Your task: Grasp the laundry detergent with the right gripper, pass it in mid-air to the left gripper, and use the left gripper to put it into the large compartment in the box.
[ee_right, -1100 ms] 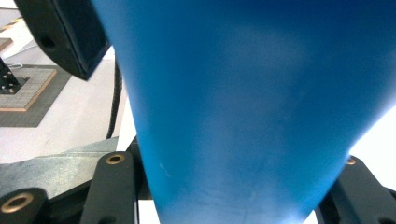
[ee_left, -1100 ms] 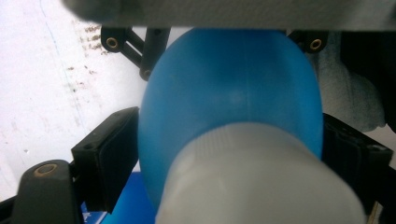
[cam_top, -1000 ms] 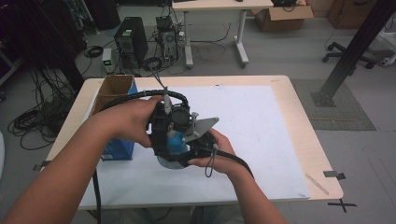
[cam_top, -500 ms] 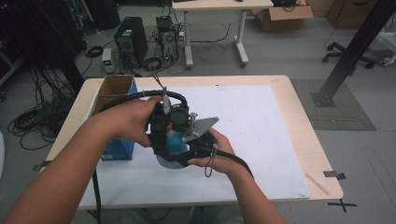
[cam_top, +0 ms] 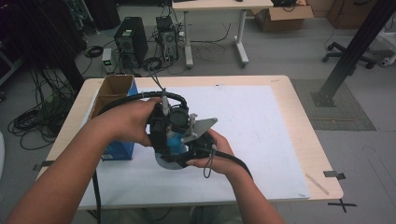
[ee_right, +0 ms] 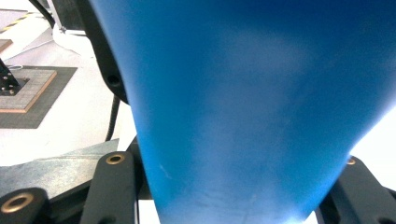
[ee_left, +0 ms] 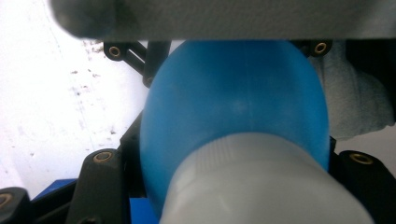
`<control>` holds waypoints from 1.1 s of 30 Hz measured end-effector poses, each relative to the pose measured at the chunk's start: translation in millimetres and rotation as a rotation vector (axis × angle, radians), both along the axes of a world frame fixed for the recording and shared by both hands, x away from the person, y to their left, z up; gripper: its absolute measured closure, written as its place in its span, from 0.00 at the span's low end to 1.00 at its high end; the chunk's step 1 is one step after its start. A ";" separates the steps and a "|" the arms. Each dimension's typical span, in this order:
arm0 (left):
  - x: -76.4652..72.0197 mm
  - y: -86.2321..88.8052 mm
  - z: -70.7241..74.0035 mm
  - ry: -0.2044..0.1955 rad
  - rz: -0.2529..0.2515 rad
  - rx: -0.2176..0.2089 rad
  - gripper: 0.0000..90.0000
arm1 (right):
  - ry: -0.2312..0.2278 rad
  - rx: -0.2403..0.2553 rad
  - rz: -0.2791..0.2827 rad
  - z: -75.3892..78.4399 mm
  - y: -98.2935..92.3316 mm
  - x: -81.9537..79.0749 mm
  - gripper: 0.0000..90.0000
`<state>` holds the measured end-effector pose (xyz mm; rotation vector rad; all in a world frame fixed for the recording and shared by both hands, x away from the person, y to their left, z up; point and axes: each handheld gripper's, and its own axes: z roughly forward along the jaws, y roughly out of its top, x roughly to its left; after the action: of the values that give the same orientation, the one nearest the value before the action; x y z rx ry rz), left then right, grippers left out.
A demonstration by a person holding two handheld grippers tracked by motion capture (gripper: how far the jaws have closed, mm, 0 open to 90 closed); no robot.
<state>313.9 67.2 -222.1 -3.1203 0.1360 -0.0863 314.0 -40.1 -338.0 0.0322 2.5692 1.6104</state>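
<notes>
A blue plastic bottle [cam_top: 175, 139] with a white ribbed cap [ee_left: 261, 186] is held just above the white sheet [cam_top: 261, 126] covering the counter [cam_top: 308, 140], near the person's edge, gripped between two hand-held tools at once. The right gripper [cam_top: 187, 151] has its fingers clamped on the bottle's blue body [ee_right: 252, 107]; the left gripper [cam_top: 166, 128] has just been closing, and its fingers [ee_left: 100, 182] now flank the neck and cap closely, apparently pinching there. The risk from here, as a judgement: the body is smooth and tapers, so a twist at the cap could spin the bottle inside the right-hand grip or let it slide out and drop to the sheet; a hard squeeze on soft plastic could also buckle the wall, and if the cap comes loose with liquid inside, it could spill. The two cables [cam_top: 135, 98] arch close over the work and could snag a wrist turn. Much is hard to read: in the high view both hands [cam_top: 135, 123] and the tool bodies cover nearly all of the bottle, the pad contact itself is out of sight in both gripper views, the bottle's label and fill level cannot be made out, and the open cardboard box [cam_top: 112, 91] at the left hides its contents.
</notes>
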 end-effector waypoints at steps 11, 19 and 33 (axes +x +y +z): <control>-1.7 -1.0 -2.2 -0.016 -0.007 0.001 0.44 | 0.002 -0.006 -0.011 -2.1 -0.4 -0.6 0.49; 2.3 -3.4 0.4 -0.028 -0.002 0.008 0.44 | 0.025 0.005 -0.027 -7.4 -6.5 3.0 0.37; 3.2 -8.1 2.1 -0.018 -0.001 0.026 0.44 | 0.071 0.050 -0.061 -11.7 -18.1 7.2 0.21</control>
<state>317.1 59.0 -219.9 -3.0923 0.1380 -0.1113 321.2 -58.2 -349.7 0.1727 2.5526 1.6803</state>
